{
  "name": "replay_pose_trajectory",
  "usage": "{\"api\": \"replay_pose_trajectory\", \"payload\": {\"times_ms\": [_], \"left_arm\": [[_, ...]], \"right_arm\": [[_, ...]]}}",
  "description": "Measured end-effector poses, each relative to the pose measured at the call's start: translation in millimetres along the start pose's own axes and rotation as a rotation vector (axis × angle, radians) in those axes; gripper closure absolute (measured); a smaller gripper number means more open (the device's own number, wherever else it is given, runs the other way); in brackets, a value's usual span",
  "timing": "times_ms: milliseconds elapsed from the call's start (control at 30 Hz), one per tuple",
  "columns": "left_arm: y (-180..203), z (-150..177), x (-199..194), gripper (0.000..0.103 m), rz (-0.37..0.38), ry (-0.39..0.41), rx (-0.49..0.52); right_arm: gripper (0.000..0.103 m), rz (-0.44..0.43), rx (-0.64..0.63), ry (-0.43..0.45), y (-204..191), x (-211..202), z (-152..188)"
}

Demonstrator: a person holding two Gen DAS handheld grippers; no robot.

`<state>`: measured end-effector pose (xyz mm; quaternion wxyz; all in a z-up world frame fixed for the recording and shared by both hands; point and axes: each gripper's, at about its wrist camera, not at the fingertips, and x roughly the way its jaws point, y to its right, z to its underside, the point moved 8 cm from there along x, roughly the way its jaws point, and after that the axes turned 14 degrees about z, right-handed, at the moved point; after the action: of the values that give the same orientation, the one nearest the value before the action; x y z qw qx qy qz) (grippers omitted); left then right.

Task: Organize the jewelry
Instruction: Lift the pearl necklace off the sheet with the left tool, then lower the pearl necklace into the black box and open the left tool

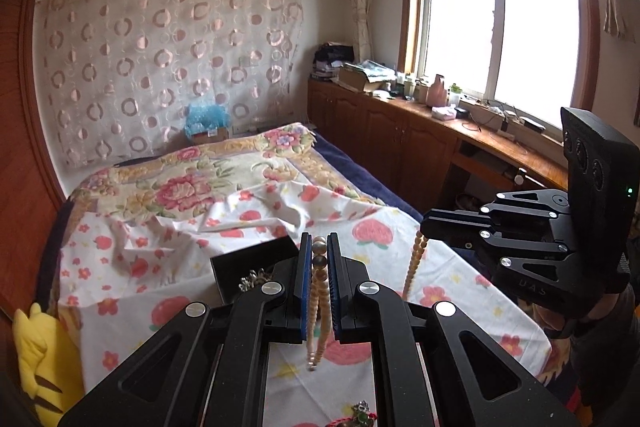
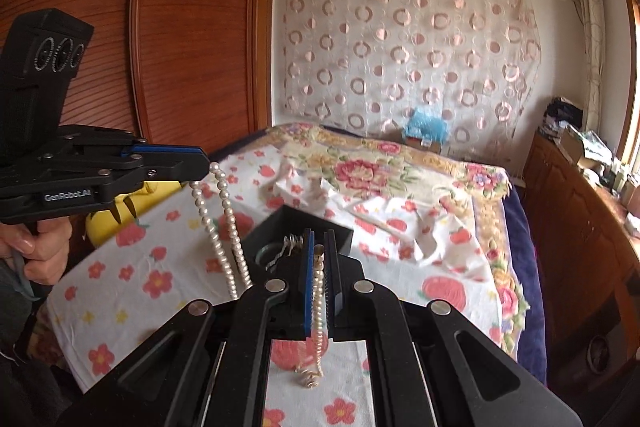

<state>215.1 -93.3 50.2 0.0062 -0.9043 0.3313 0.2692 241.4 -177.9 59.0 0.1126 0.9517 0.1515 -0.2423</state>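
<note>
A pearl necklace [image 2: 224, 219] is held up between both grippers above the bed. My left gripper [image 1: 319, 251] is shut on one part of it; strands hang down between its fingers. My right gripper [image 2: 319, 247] is shut on another part, with the clasp end [image 2: 307, 381] dangling below. In the left wrist view the right gripper [image 1: 426, 231] is at the right with pearls [image 1: 414, 261] hanging from it. In the right wrist view the left gripper [image 2: 202, 159] is at the left. A black jewelry box [image 1: 256, 263] with metal pieces inside sits on the sheet behind the grippers; it also shows in the right wrist view [image 2: 340, 233].
The bed has a white flower-print sheet [image 1: 160, 255] over a floral blanket [image 1: 192, 179]. A yellow plush toy [image 1: 44, 359] lies at the bed's left edge. Another trinket [image 1: 362, 411] lies on the sheet below. A wooden cabinet [image 1: 400, 143] runs under the window; a wardrobe [image 2: 160, 27] stands left.
</note>
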Motion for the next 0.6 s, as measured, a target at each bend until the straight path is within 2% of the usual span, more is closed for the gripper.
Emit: {"api": "replay_pose_trajectory", "payload": {"times_ms": [367,600], "left_arm": [[-24.3,-40.6,-3.1,0.096,-0.031,0.053,-0.006],[-48.6,-56.5,4.5,0.096,-0.059,0.059,-0.024]], "right_arm": [[0.098,-0.01,-0.013,0.085,7.5,-5.0,-56.7],[0.098,-0.018,-0.012,0.104,9.9,10.3,-85.1]]}}
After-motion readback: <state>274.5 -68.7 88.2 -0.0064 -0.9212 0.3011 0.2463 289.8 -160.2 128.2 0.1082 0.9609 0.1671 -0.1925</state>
